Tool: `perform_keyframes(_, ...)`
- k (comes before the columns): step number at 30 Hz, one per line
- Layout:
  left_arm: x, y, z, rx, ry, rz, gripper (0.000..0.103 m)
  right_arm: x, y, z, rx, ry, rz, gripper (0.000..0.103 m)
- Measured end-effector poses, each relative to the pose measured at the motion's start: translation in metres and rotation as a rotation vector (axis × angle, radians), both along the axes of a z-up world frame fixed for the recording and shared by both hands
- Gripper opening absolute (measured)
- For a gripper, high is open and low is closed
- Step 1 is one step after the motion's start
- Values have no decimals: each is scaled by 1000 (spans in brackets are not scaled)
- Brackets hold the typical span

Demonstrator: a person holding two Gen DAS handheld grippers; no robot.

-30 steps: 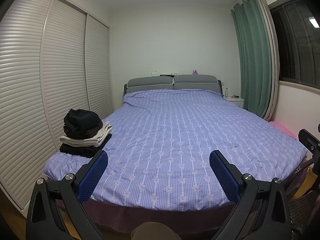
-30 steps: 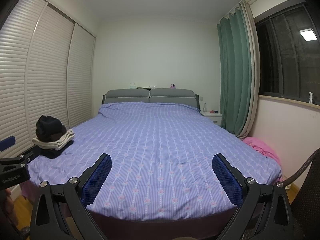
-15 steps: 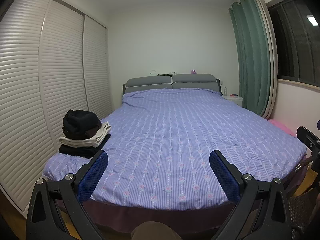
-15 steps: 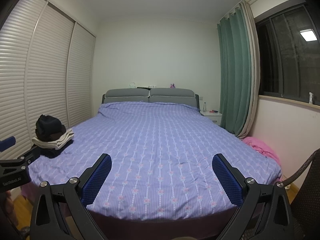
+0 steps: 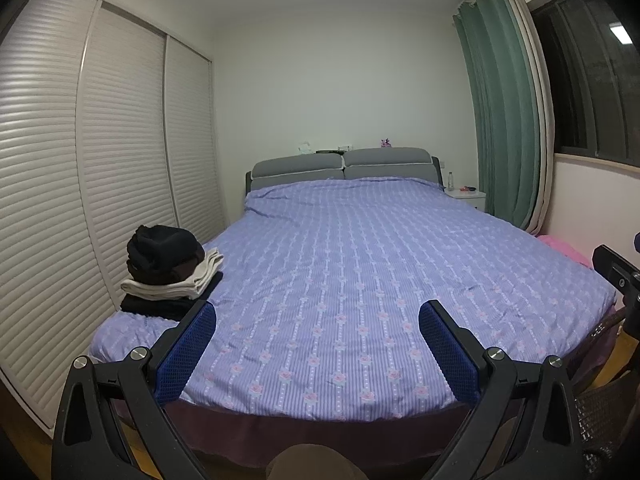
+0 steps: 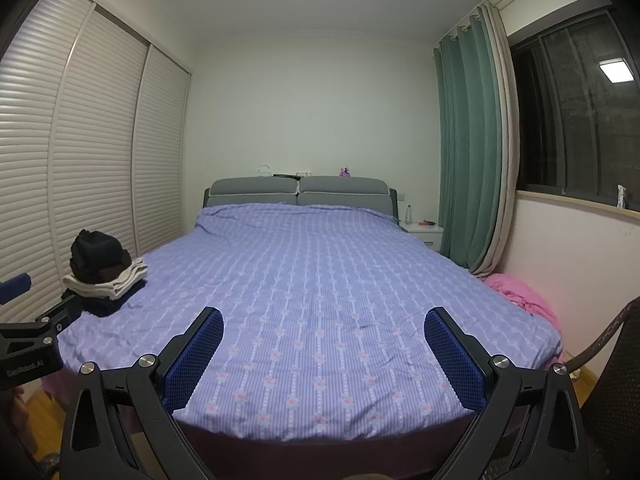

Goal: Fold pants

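Two sets of tongs are hovering at the foot of the bed (image 5: 340, 280): your left tongs (image 5: 318, 350) and right tongs (image 6: 324, 356) are both spread wide and gripping nothing. White lettering on the left unit's black body, seen from the right wrist, is reading something like "GenRobot.AI", though blurred. Compared with a second ago, you are holding nearly the same pose, the left view tilting slightly. Folded clothes (image 5: 172, 276) are sitting stacked on the bed's near-left corner; which layer is pants, and its long axis, you cannot tell.
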State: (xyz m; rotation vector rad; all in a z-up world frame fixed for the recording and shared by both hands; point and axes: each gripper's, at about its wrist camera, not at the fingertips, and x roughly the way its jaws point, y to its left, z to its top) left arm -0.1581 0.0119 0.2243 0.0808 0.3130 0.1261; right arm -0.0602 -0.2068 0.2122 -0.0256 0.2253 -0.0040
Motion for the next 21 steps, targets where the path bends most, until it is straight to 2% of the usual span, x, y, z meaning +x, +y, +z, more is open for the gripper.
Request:
perform_keyframes(13, 4, -1, -5, -25, 35, -15, 103, -1, 1, 1, -2, 0, -2, 102)
perform_keyframes(21, 9, -10, -14, 16, 62, -26, 103, 1, 0, -2, -8, 5, -1, 102)
